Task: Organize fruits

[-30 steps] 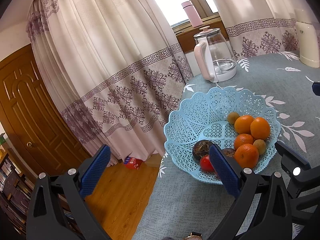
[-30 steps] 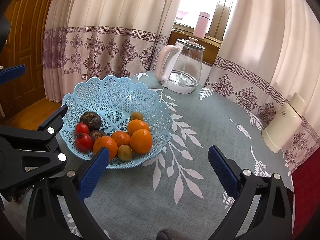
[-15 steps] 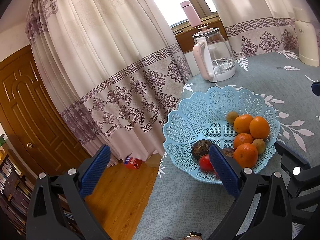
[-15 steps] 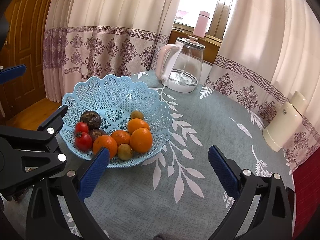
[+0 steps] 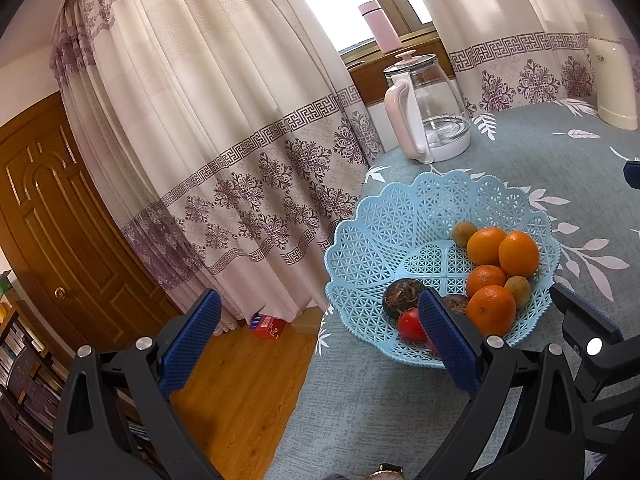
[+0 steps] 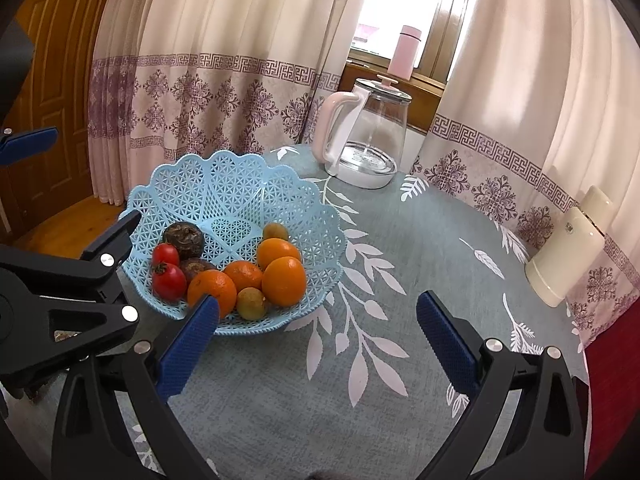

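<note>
Basket [image 6: 224,184] holds all fruit, position unchanged over last second. Left gripper [image 5: 316,336] and right gripper [image 6: 316,340] spread wide, empty. Sorting apparently complete.

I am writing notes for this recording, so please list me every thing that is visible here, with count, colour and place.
basket: one, light blue, on the table's left side
oranges: four, orange, in the basket
tomatoes: two, red, basket's left side
dark round fruits: two, brown, beside the tomatoes
small fruits: two, yellow-green, among the oranges
kettle: one, glass with pink handle, behind the basket
bottle: one, pink, on the windowsill
cream container: one, table's right edge
tablecloth: grey-blue, white leaves
left tool: blue pads, open, empty
right tool: blue pads, open, empty
</note>
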{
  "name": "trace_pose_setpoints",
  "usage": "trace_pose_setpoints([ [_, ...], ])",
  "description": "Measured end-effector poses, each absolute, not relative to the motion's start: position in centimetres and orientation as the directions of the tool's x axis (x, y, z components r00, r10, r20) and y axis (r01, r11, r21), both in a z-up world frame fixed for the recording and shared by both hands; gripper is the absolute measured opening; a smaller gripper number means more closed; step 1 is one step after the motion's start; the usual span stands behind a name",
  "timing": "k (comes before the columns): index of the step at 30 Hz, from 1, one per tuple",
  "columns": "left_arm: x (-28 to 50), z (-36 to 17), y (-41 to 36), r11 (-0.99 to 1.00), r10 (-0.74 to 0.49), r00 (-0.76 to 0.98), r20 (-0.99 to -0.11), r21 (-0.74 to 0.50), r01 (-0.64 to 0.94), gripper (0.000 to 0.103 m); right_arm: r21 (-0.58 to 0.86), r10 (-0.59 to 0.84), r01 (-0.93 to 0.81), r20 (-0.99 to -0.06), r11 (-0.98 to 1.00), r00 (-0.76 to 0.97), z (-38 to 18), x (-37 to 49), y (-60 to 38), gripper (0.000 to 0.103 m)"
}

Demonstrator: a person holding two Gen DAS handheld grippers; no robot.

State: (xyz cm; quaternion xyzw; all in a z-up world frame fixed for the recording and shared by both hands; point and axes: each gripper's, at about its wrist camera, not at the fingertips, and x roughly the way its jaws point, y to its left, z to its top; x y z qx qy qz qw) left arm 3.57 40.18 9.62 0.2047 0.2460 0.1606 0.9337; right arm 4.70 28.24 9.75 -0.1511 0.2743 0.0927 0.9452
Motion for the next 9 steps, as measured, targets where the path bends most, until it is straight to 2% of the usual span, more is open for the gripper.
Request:
trace_pose_setpoints([
  [9, 3.46, 9.69, 39.91, 0.864, 0.394, 0.832, -0.392, 0.466, -0.190, 0.100, -0.208, 0.088, -0.251, -0.580, 0.945, 0.810, 9.58, 5.08, 27.71, 0.098],
])
